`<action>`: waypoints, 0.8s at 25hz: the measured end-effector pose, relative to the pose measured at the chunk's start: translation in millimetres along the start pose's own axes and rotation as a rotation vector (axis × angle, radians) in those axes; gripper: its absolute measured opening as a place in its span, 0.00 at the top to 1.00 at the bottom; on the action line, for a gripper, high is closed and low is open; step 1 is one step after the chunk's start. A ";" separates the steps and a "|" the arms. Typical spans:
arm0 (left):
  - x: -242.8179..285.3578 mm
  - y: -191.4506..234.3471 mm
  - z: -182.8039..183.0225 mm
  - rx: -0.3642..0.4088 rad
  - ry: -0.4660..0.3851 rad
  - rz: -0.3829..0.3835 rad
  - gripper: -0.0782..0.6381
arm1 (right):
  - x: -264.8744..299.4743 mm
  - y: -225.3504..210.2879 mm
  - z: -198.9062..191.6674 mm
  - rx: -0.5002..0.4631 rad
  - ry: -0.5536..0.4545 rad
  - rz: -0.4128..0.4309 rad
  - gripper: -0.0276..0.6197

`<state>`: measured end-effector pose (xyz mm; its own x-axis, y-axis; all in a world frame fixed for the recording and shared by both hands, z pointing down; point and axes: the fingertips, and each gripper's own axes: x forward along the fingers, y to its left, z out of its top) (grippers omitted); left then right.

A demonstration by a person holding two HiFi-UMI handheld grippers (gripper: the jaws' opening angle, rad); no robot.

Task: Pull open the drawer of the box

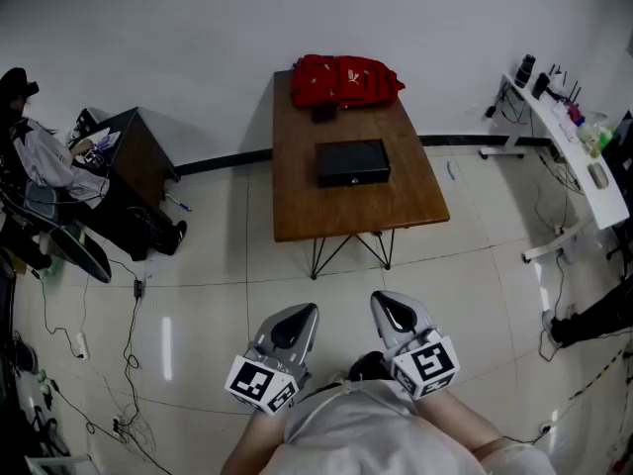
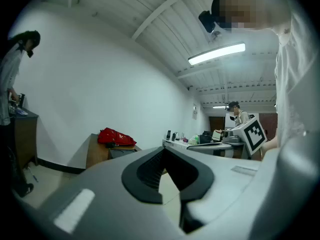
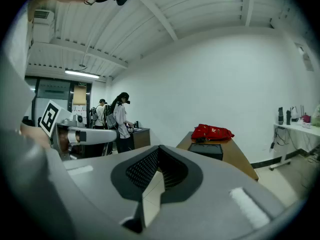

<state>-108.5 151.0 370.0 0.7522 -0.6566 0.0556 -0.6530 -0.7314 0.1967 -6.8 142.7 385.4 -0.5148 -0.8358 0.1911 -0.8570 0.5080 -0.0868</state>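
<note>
1. Low in the frame, close to my body, my left hand-held gripper (image 1: 289,327) and right hand-held gripper (image 1: 396,317) are both narrow. Their jaws are together with nothing between them, and they point up the frame toward the work.
2. The tiled floor (image 1: 218,295) between me and the desk is bare, so I have open room to walk straight ahead. Cables (image 1: 129,364) trail at the lower left, and I'd keep clear of those.
3. The wooden desk (image 1: 297,216) stands at centre frame on thin metal legs, its near edge facing me and free of clutter.
4. The black box (image 1: 352,162) sits mid-desk, well apart from both hand-held grippers. Its drawer looks closed, and I cannot make out a handle from here.
5. I judge that I'm at the approach step and nothing is touched yet. Next I must close in, spread one hand-held gripper and find the drawer front, perhaps steadying the box with the other.
6. Behind the box a red bag (image 1: 346,79) lies by the wall, so the drawer has room to come toward me.
7. A white desk (image 1: 584,166) at the right is well off my path.
</note>
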 end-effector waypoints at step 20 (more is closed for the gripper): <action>164.8 108.7 26.3 -0.001 -0.012 0.008 0.88 | 132.2 -152.1 27.3 0.018 0.019 0.009 0.95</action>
<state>-57.9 -41.5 374.8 0.7459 -0.6645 0.0451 -0.6588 -0.7261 0.1968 54.8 -50.7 397.1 -0.5223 -0.8267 0.2092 -0.8526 0.5118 -0.1061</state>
